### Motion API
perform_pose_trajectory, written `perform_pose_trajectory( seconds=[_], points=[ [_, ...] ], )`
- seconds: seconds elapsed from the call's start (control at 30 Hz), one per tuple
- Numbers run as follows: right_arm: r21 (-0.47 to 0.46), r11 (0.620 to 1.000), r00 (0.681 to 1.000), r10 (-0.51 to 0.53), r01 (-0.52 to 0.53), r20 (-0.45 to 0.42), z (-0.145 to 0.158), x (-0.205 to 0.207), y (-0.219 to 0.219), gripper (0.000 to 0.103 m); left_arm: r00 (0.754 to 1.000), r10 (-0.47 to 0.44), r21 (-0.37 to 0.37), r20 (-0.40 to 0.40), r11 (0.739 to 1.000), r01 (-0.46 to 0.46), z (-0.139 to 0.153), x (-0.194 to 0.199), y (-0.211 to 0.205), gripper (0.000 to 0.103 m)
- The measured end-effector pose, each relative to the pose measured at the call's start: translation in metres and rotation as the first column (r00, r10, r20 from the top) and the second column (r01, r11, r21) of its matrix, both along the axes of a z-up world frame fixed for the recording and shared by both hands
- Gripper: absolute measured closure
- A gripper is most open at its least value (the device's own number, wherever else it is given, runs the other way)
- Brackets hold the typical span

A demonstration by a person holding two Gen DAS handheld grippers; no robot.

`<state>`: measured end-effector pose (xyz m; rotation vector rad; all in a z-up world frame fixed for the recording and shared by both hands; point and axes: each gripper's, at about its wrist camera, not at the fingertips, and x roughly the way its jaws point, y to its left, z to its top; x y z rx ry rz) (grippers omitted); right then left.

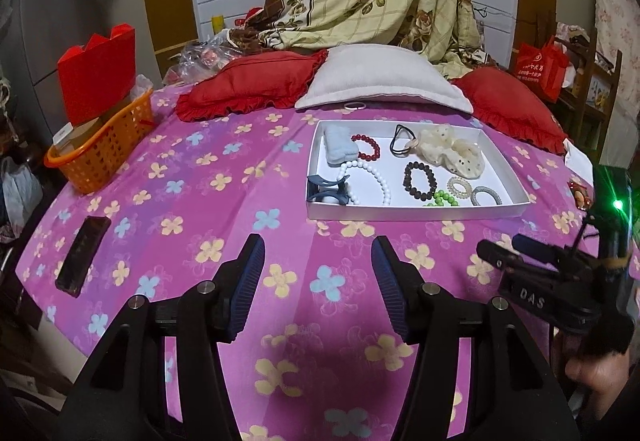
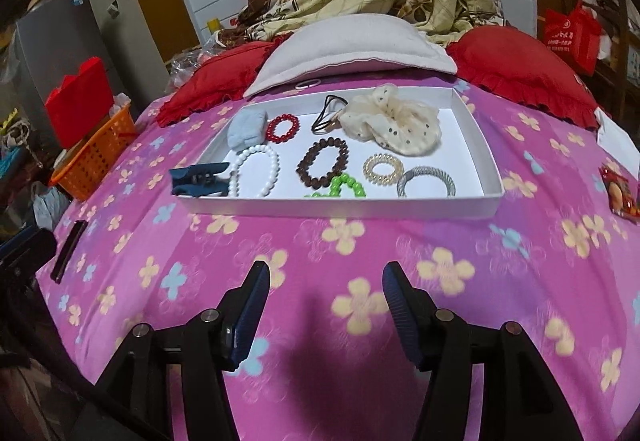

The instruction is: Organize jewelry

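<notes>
A white tray [image 1: 416, 211] [image 2: 340, 207] lies on the pink flowered bedspread and holds jewelry and hair ties: a white bead bracelet [image 2: 256, 169], a red one [image 2: 283, 128], a brown one [image 2: 322, 161], a green one [image 2: 347, 186], a cream scrunchie [image 2: 396, 121], spiral hair ties [image 2: 382, 169], a blue clip [image 2: 196, 179] on the left rim, and a light-blue cloth [image 2: 247, 133]. My left gripper [image 1: 318, 277] and right gripper [image 2: 326, 305] are open and empty, hovering over the bedspread in front of the tray. A pale ring [image 1: 355, 105] lies behind the tray.
A phone [image 1: 83, 255] lies at the bed's left edge. An orange basket [image 1: 100, 153] with a red box stands at the far left. Red and white pillows [image 1: 380, 81] lie behind the tray. A small red packet [image 2: 620, 197] lies at the right.
</notes>
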<state>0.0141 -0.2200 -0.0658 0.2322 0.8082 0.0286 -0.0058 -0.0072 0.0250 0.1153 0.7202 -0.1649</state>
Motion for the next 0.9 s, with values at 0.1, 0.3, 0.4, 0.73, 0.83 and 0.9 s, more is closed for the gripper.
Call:
perform_pose_trajectory(
  seconds=[0.1, 0.3, 0.4, 0.73, 0.83, 0.9],
  points=[
    [0.014, 1.000, 1.000, -0.008, 0.008, 0.005, 0.002, -0.009, 0.004, 0.046, 1.000, -0.003, -0.009, 0.006, 1.000, 0.003, 0.003, -0.004, 0.000, 0.048],
    [-0.004, 1.000, 0.999, -0.010, 0.010, 0.038, 0.011, -0.028, 0.016, 0.043, 1.000, -0.012, -0.010, 0.026, 1.000, 0.012, 0.007, -0.015, -0.001, 0.048],
    [-0.020, 1.000, 0.998, -0.011, 0.012, 0.055, 0.016, -0.037, 0.020, 0.042, 0.999, -0.008, -0.007, 0.044, 1.000, 0.008, 0.010, -0.022, -0.001, 0.048],
    [-0.033, 0.998, 0.994, -0.044, 0.047, 0.104, 0.033, -0.069, 0.023, 0.041, 0.932, 0.112, 0.015, 0.346, 0.992, -0.124, 0.041, -0.078, 0.010, 0.018],
    [-0.033, 0.998, 0.991, -0.053, 0.057, 0.126, 0.039, -0.081, 0.025, 0.040, 0.900, 0.127, 0.033, 0.416, 0.987, -0.155, 0.046, -0.097, 0.010, 0.000],
    [-0.034, 0.998, 0.988, -0.055, 0.060, 0.143, 0.042, -0.088, 0.027, 0.040, 0.883, 0.131, 0.021, 0.450, 0.987, -0.157, 0.048, -0.108, 0.012, 0.000]
  ],
)
